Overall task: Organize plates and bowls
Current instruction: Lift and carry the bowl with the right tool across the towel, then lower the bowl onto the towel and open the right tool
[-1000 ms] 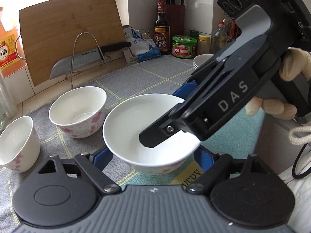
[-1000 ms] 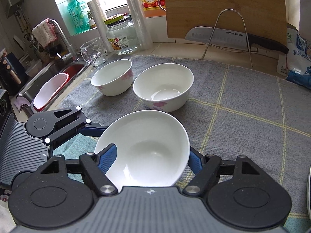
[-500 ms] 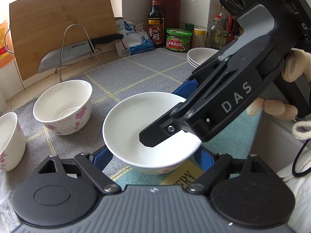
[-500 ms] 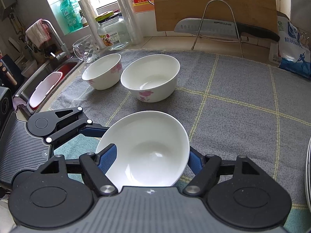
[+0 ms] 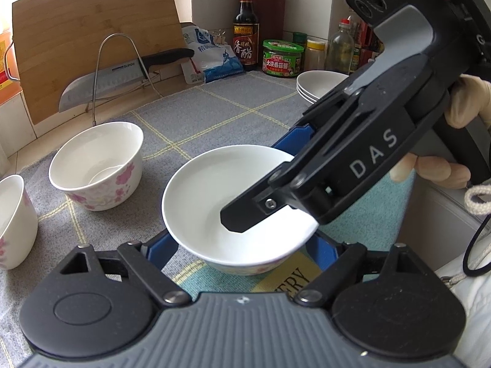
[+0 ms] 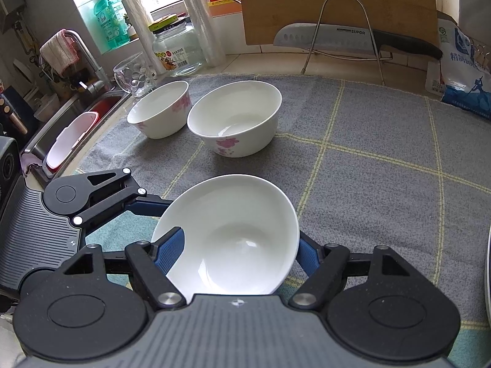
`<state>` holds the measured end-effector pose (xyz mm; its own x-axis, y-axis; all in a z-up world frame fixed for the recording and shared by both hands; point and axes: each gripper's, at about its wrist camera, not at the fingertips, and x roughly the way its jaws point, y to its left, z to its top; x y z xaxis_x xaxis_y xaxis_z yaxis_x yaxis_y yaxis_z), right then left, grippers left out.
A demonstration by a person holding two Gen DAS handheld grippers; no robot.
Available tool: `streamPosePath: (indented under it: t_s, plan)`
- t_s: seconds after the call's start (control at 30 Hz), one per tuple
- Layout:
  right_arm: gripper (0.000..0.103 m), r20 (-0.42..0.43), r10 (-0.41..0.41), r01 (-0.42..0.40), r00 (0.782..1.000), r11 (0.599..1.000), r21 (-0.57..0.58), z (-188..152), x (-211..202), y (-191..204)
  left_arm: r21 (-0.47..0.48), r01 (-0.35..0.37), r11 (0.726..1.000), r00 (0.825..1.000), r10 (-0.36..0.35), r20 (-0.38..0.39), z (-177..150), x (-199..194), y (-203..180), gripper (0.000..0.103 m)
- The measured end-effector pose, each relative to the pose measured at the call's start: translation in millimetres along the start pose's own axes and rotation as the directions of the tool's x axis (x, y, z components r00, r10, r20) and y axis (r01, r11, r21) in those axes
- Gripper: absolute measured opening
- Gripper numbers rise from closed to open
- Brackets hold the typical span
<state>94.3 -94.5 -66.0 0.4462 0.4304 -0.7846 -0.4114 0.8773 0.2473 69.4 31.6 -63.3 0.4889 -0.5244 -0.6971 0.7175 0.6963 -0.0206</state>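
Note:
A white bowl (image 5: 214,202) with pink flowers is held above the grey mat, between both grippers. My left gripper (image 5: 242,245) has its blue pads on either side of the bowl. My right gripper (image 6: 233,254) is shut on the same bowl (image 6: 233,233), one pad inside the rim, one outside; it crosses the left wrist view (image 5: 353,165). Two more flowered bowls stand on the mat: a larger one (image 6: 234,116) (image 5: 98,162) and a smaller one (image 6: 161,109) (image 5: 12,220) further left. A stack of white plates (image 5: 319,84) sits at the far right.
A cutting board (image 6: 337,0) leans on the back wall behind a wire rack holding a knife (image 6: 353,41). Bottles and jars (image 5: 282,58) stand at the back right. A glass (image 6: 135,73), a jar and the sink (image 6: 70,128) lie left.
Both grippers and the held bowl have moved right along the counter; the two standing bowls have slid left in both views and the plate stack has come into view.

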Motion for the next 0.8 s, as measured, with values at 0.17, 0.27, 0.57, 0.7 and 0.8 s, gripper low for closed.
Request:
streamPosePath:
  t_s: [0.17,0.27,0.57,0.7,0.8]
  plan:
    - [0.081,-0.002,-0.002,0.002,1.000,1.000,-0.002,1,1,0,0.001,0.001,1.000,1.000,-0.001,0.000,1,0,0,0.089]
    - [0.082,-0.008,-0.006,0.006,1.000,1.000,-0.005,1,2,-1,0.004,0.000,1.000,1.000,0.000,0.002,1,1,0,0.089]
    - [0.101,0.024,-0.010,0.011,1.000,1.000,-0.019,5,-5,0,0.007,-0.002,1.000,1.000,0.002,-0.013,-4,-4,0,0.093]
    - [0.102,0.042,-0.012,0.012,0.999,1.000,-0.023,10,-8,-1,-0.029,-0.003,1.000,1.000,0.002,-0.018,-7,-14,7,0.096]
    - [0.102,0.054,-0.009,0.011,0.999,0.999,-0.033,15,-10,-1,-0.048,-0.023,0.999,0.999,0.021,-0.028,-12,-23,11,0.096]
